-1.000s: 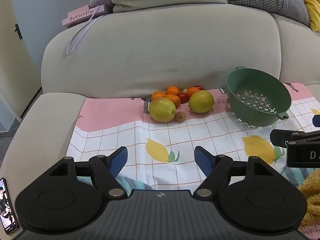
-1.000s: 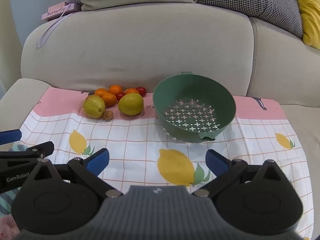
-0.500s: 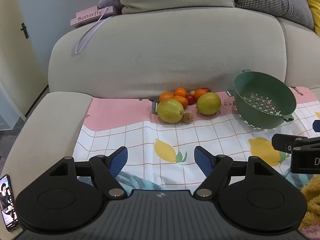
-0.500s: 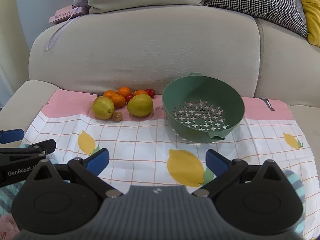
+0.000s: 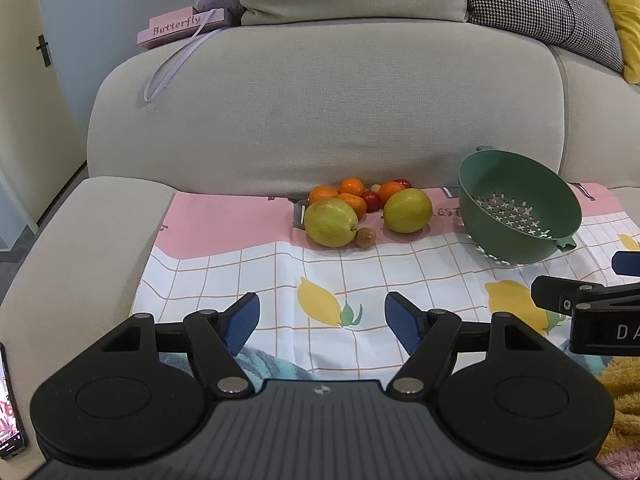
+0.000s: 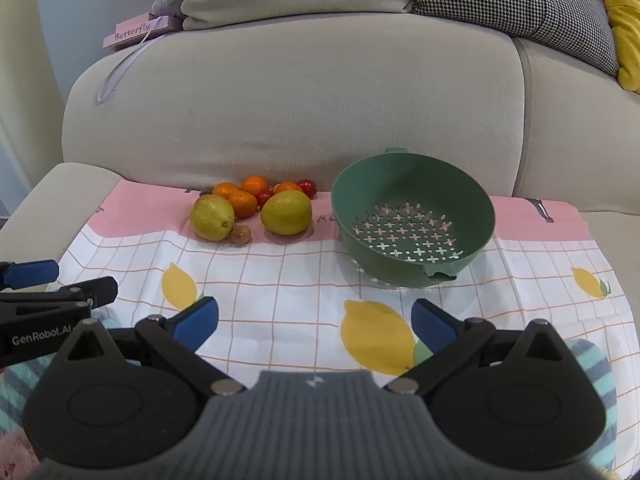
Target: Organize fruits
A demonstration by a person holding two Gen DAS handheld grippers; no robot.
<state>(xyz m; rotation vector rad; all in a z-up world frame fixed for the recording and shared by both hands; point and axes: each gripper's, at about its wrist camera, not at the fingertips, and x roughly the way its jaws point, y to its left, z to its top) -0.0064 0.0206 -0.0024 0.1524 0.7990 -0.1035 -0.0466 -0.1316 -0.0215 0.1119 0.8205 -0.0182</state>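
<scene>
Left wrist view: right gripper (image 5: 624,280) cut off, fingers apart; left gripper (image 5: 322,322) fingers closing on nothing.

"Butterfly" in script on the side of the pink box (image 5: 182,30) sitting on the sofa back, legible in both wrist views. "GenRobot.AI" printed white on the left gripper (image 6: 42,312) body as seen from the right wrist; the right gripper (image 5: 592,312) shows only "DA", cut off by the frame edge. The tablecloth (image 5: 248,264) has pink-band print partly hidden by the green colander (image 5: 516,208): "EST" and "RL" fragments only.
</scene>
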